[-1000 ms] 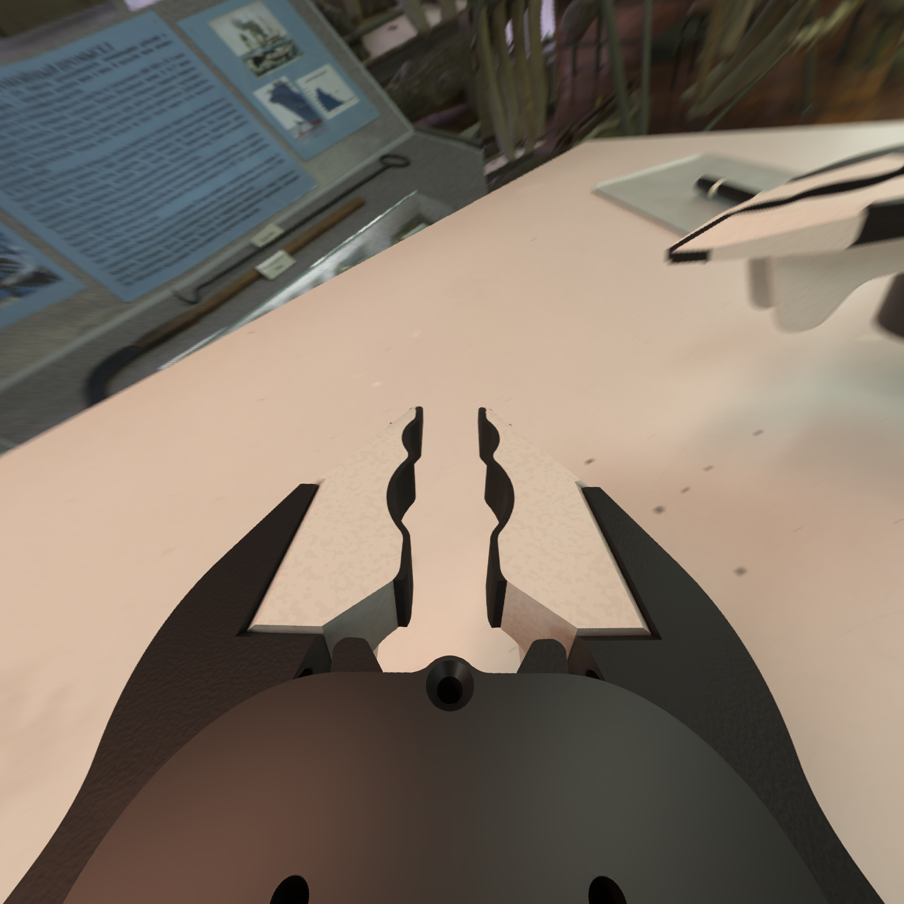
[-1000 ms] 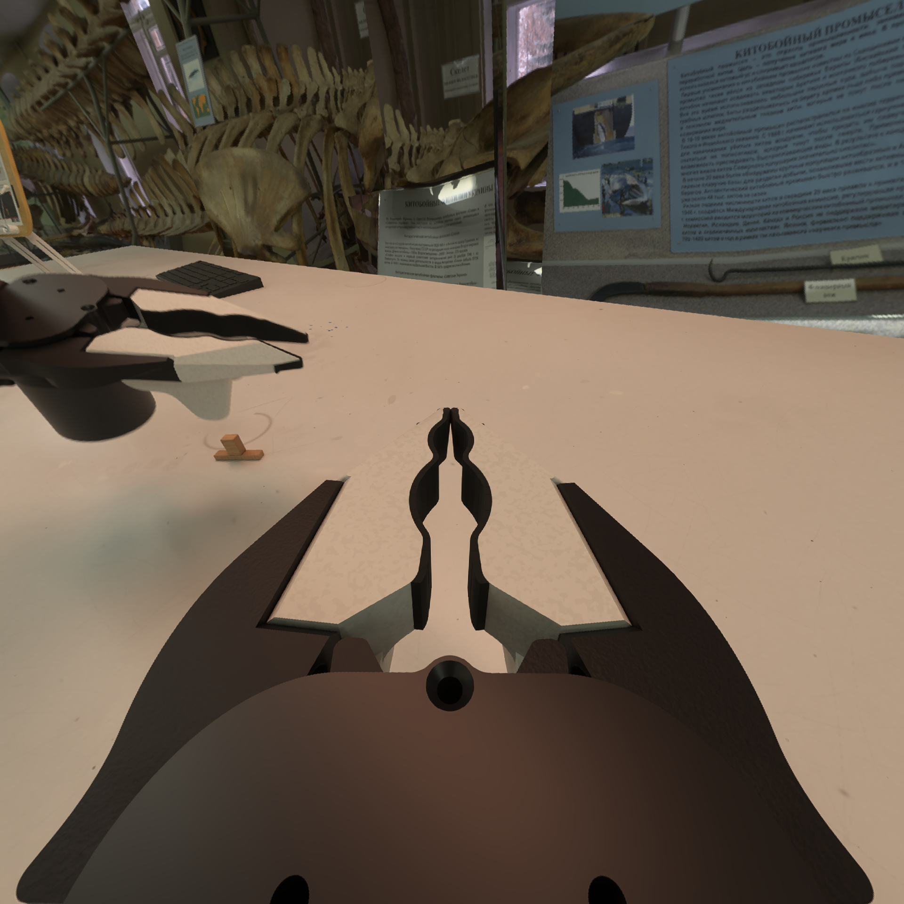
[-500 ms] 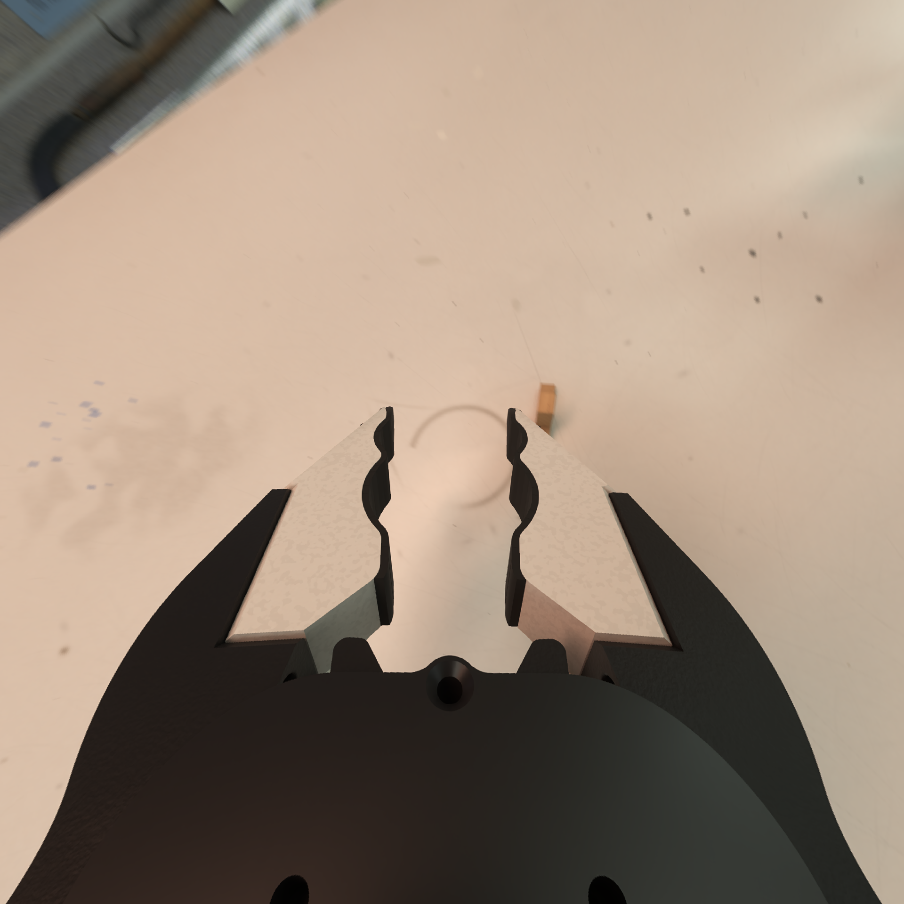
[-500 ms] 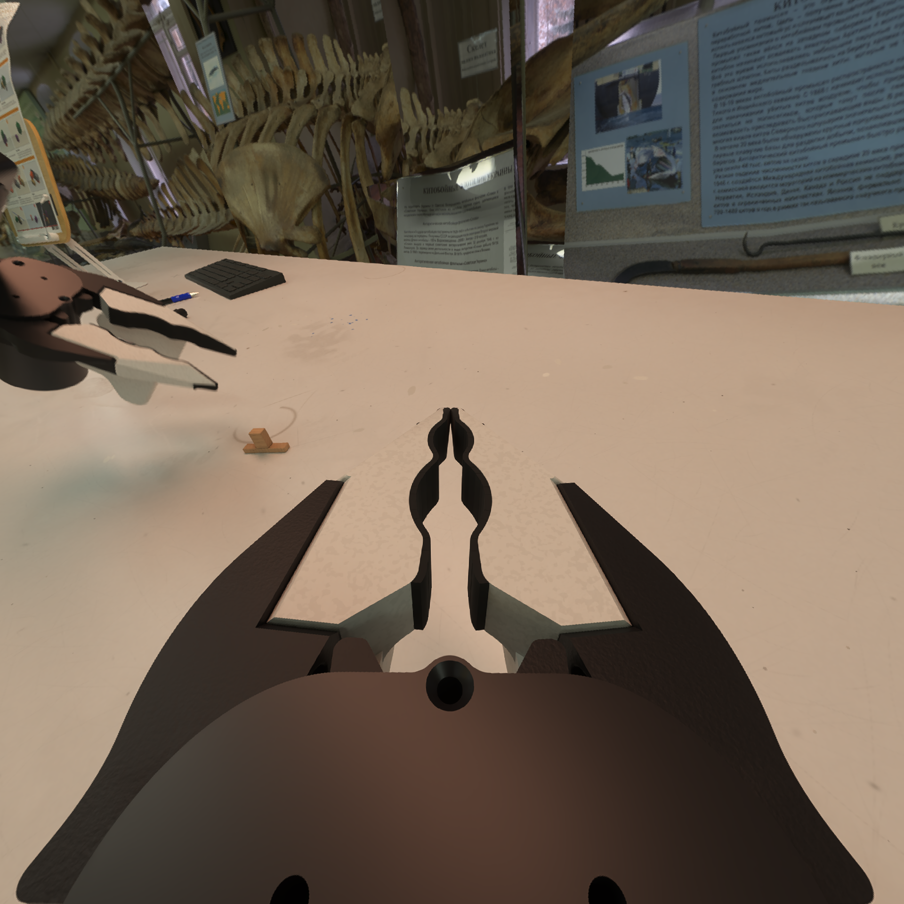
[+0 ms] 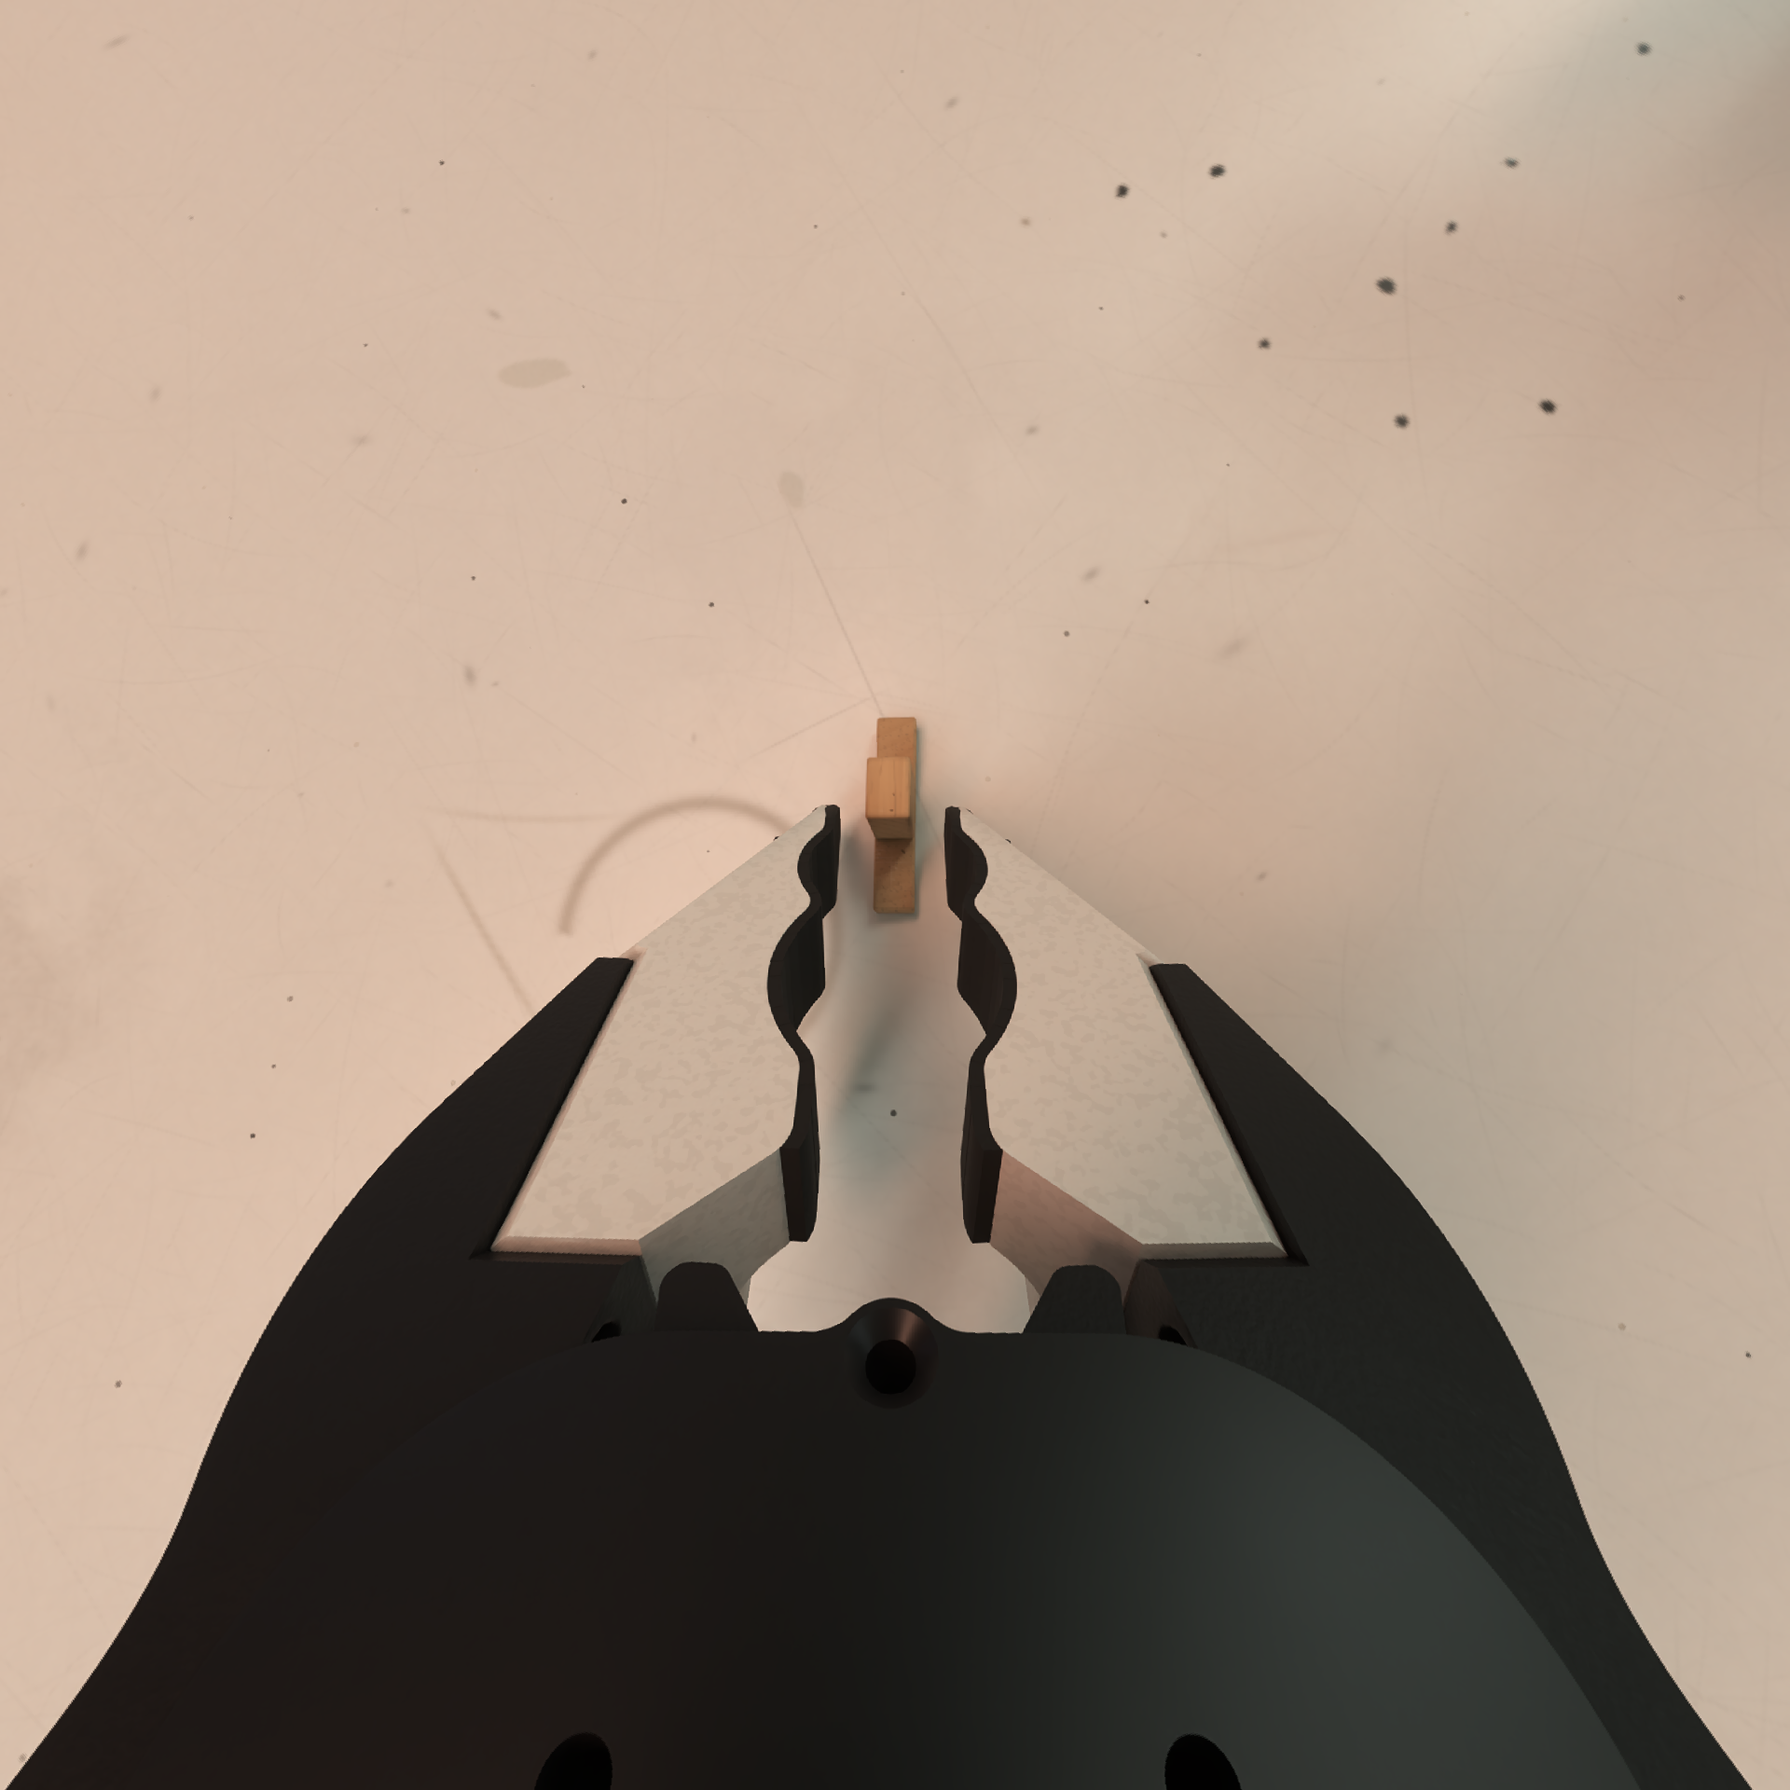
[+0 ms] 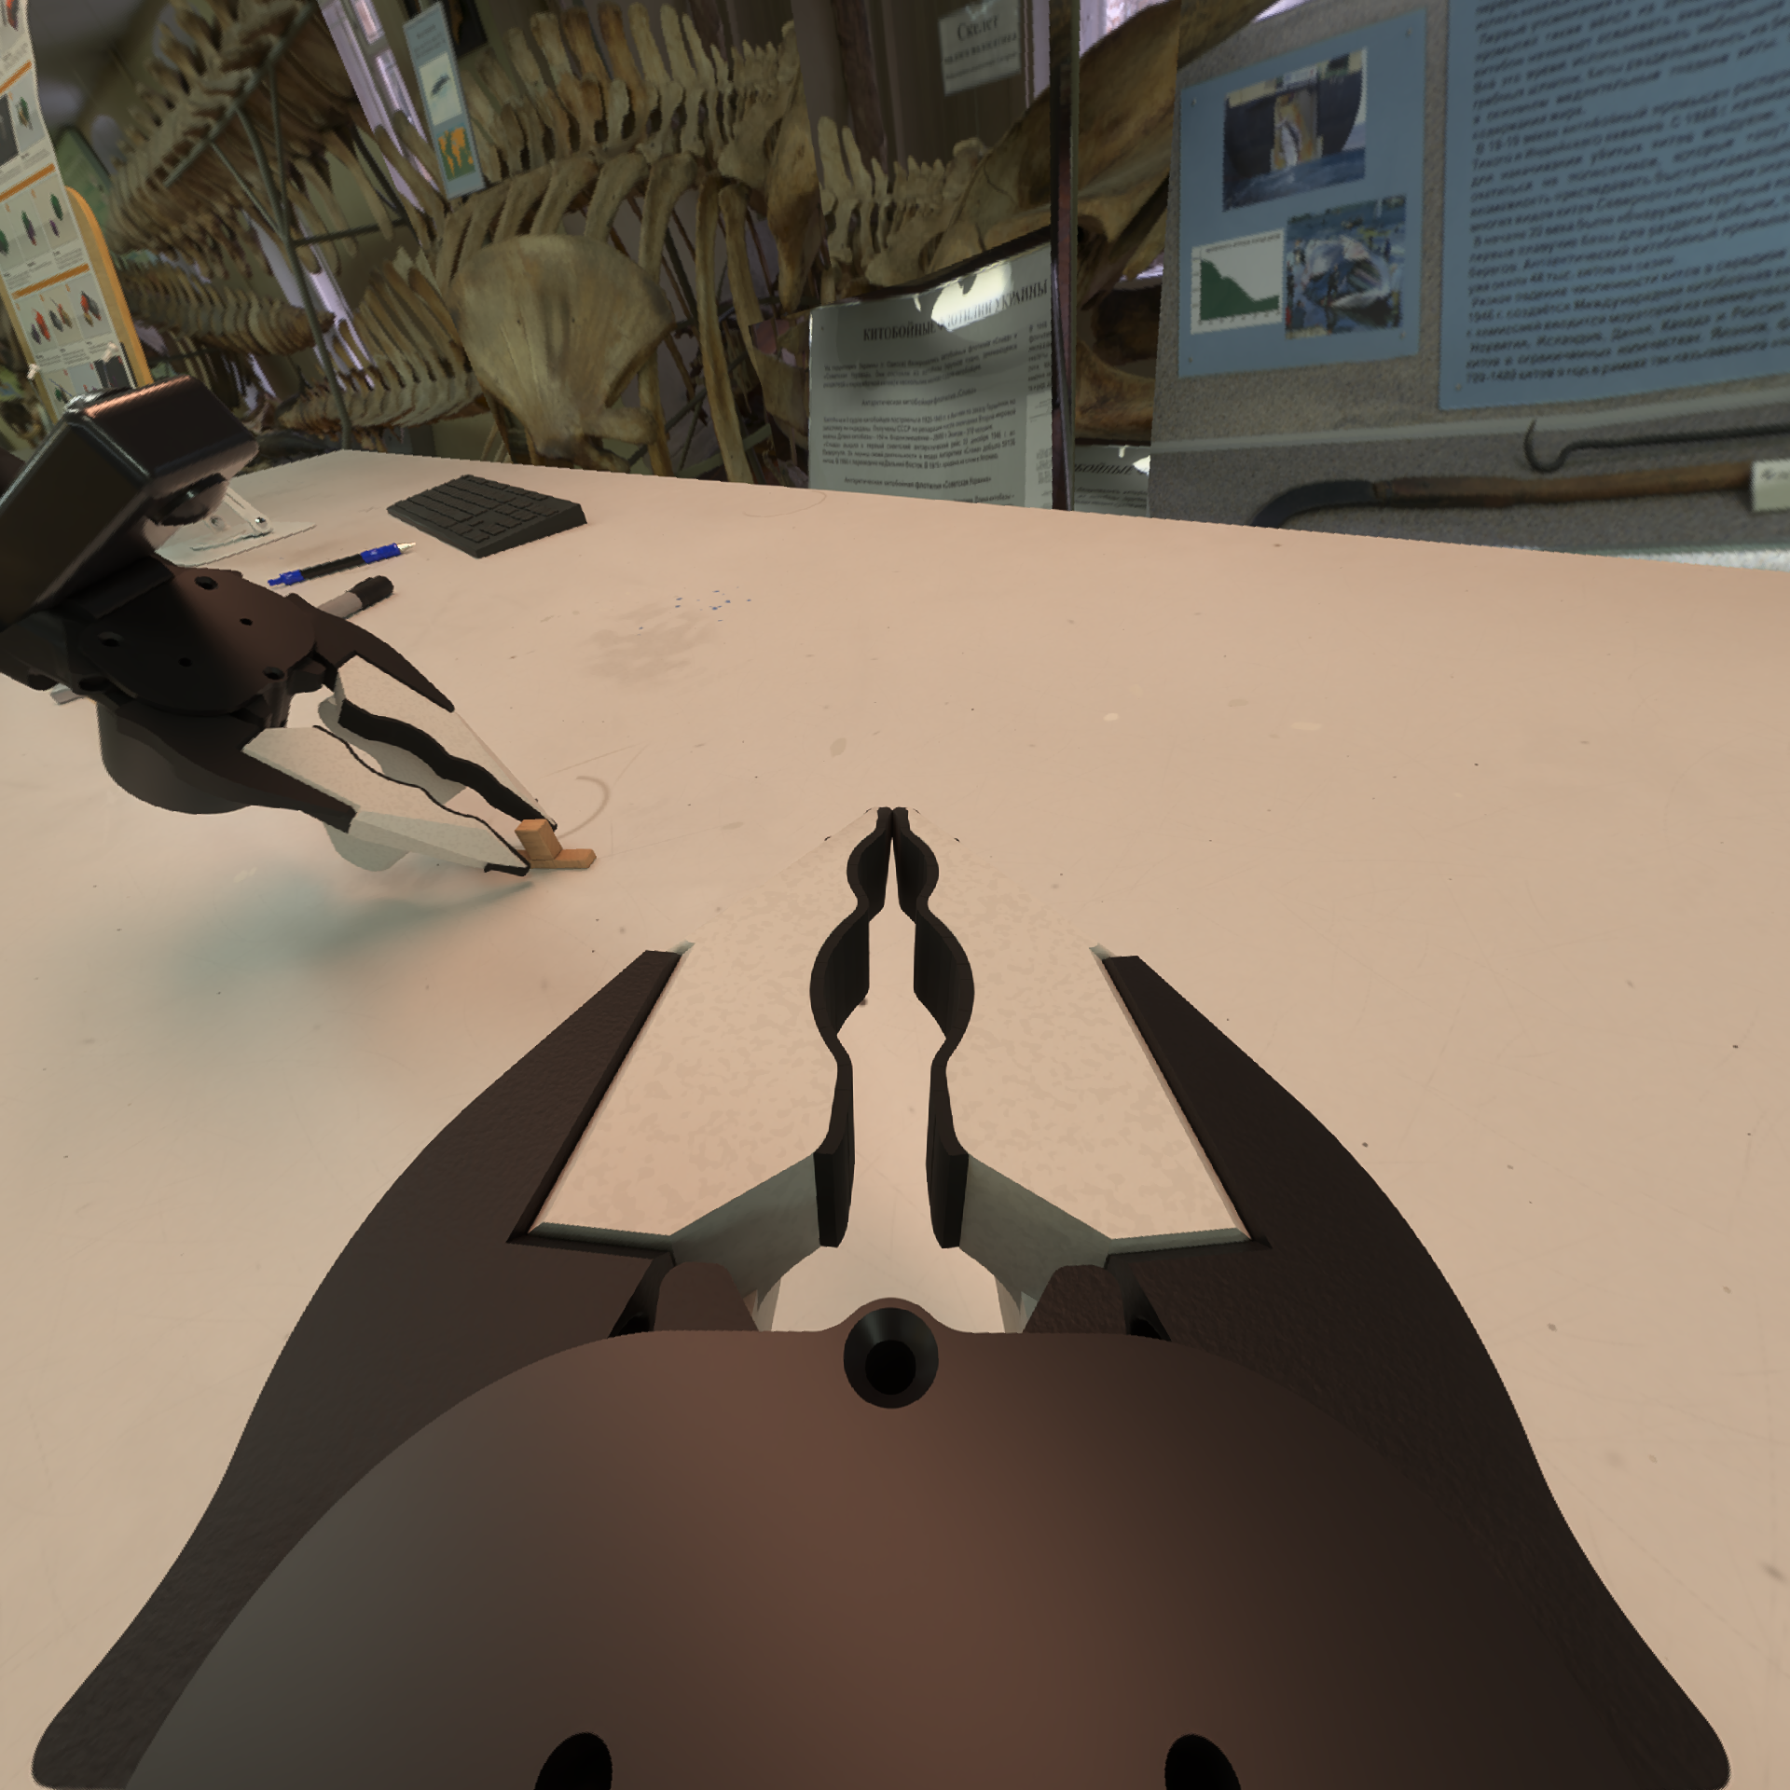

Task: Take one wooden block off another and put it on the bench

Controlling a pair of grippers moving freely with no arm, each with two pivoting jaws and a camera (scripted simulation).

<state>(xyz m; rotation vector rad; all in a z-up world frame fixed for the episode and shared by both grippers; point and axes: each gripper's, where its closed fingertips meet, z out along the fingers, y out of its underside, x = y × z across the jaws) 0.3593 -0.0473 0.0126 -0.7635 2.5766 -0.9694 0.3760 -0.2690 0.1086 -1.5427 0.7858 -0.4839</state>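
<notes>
A small wooden block [image 5: 888,792] stands on a flat longer wooden block [image 5: 894,879] on the pale pink bench [image 5: 1259,581]. My left gripper [image 5: 889,821] is open and tilted down, its fingertips on either side of the stack without touching it. The right wrist view shows the top block [image 6: 533,837], the flat block [image 6: 575,858] and the left gripper [image 6: 528,845] at the left. My right gripper [image 6: 891,816] is shut and empty above the bench, well to the right of the stack.
A black keypad [image 6: 486,513], a blue pen [image 6: 339,564] and a black marker [image 6: 358,593] lie at the bench's far left. A curved dark mark [image 5: 639,843] is on the bench beside the stack. Display boards and skeletons stand beyond the far edge.
My left gripper has pitched down and moved right and closer, so the stack now sits between its fingertips. My right gripper stayed shut and turned a little, the stack shifting right in its view.
</notes>
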